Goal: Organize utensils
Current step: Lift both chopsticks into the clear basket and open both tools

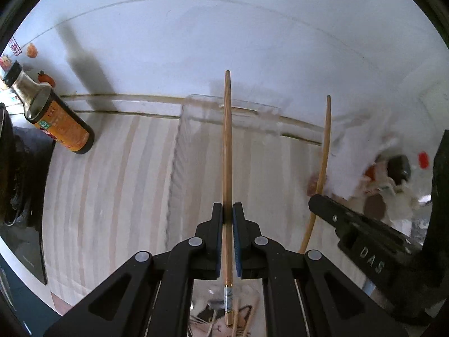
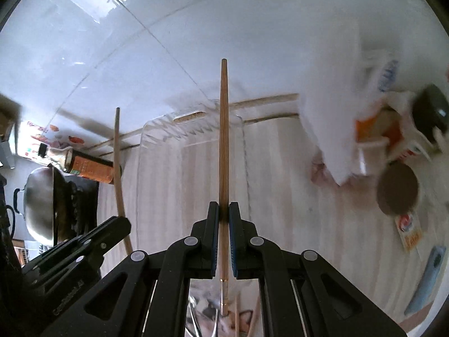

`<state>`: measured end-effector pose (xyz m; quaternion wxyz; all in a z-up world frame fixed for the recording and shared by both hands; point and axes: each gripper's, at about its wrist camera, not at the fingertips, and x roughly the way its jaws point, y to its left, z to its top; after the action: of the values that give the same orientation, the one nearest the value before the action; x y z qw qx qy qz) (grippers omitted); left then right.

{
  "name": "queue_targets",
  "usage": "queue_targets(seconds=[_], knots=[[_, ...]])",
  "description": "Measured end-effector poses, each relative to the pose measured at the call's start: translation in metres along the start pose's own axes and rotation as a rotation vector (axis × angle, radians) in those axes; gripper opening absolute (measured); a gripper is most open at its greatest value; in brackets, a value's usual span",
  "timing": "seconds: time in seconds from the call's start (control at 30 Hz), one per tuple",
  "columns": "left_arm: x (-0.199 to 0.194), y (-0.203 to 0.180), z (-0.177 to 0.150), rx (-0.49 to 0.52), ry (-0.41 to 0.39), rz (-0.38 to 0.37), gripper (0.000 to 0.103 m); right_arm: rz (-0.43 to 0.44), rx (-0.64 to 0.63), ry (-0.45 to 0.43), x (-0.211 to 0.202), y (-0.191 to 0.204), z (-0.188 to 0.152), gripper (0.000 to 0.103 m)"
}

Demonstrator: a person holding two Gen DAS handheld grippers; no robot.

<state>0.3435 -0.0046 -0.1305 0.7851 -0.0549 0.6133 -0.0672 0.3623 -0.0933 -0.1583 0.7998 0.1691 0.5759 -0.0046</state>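
Observation:
My left gripper (image 1: 228, 210) is shut on a wooden chopstick (image 1: 227, 146) that points up and forward over a clear plastic tray (image 1: 196, 106). My right gripper (image 2: 224, 210) is shut on a second wooden chopstick (image 2: 223, 140) over the same clear tray (image 2: 157, 129). Each gripper shows in the other's view: the right gripper (image 1: 317, 199) with its chopstick (image 1: 322, 157) at the right, the left gripper (image 2: 120, 221) with its chopstick (image 2: 118, 163) at the left. Below both grippers lies a cat-print holder (image 1: 247, 317) with more utensils.
A soy sauce bottle (image 1: 56, 118) stands at the back left beside a stove and a wok (image 2: 39, 202). White bags and packets (image 1: 387, 174) crowd the right. A round brown lid (image 2: 397, 191) and a blue object (image 2: 426, 278) lie on the striped counter (image 1: 112, 191).

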Motion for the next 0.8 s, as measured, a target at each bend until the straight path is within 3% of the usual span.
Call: queue_targets(seconds=[0.2, 0.3, 0.4, 0.47, 0.5, 0.57, 0.63, 0.7, 0.8], knots=[[0.007, 0.013, -0.001, -0.026, 0.026, 0.035, 0.008, 0.008, -0.026, 0.093, 0.035, 0.006, 0.005, 0.009], [-0.002, 0.016, -0.007, -0.007, -0.009, 0.11, 0.019, -0.002, -0.018, 0.062, 0.025, -0.001, -0.002, 0.028], [-0.019, 0.024, -0.019, -0.018, -0.08, 0.16, 0.045, -0.014, -0.019, 0.013, 0.003, -0.012, -0.011, 0.033], [-0.032, 0.028, -0.032, -0.02, -0.143, 0.195, 0.063, -0.037, -0.021, -0.028, -0.013, -0.022, -0.021, 0.042], [-0.038, 0.029, -0.039, -0.016, -0.173, 0.214, 0.068, -0.05, -0.018, -0.042, -0.021, -0.027, -0.028, 0.047], [-0.049, 0.03, -0.056, -0.007, -0.239, 0.253, 0.089, -0.068, -0.01, -0.071, -0.034, -0.04, -0.045, 0.051], [-0.055, 0.031, -0.073, 0.001, -0.286, 0.26, 0.103, -0.098, 0.001, -0.089, -0.044, -0.055, -0.067, 0.057], [-0.055, 0.031, -0.088, 0.003, -0.3, 0.259, 0.103, -0.116, 0.011, -0.109, -0.048, -0.069, -0.088, 0.06], [-0.041, 0.031, -0.107, 0.016, -0.274, 0.28, 0.103, -0.153, 0.033, -0.072, -0.036, -0.089, -0.124, 0.062]])
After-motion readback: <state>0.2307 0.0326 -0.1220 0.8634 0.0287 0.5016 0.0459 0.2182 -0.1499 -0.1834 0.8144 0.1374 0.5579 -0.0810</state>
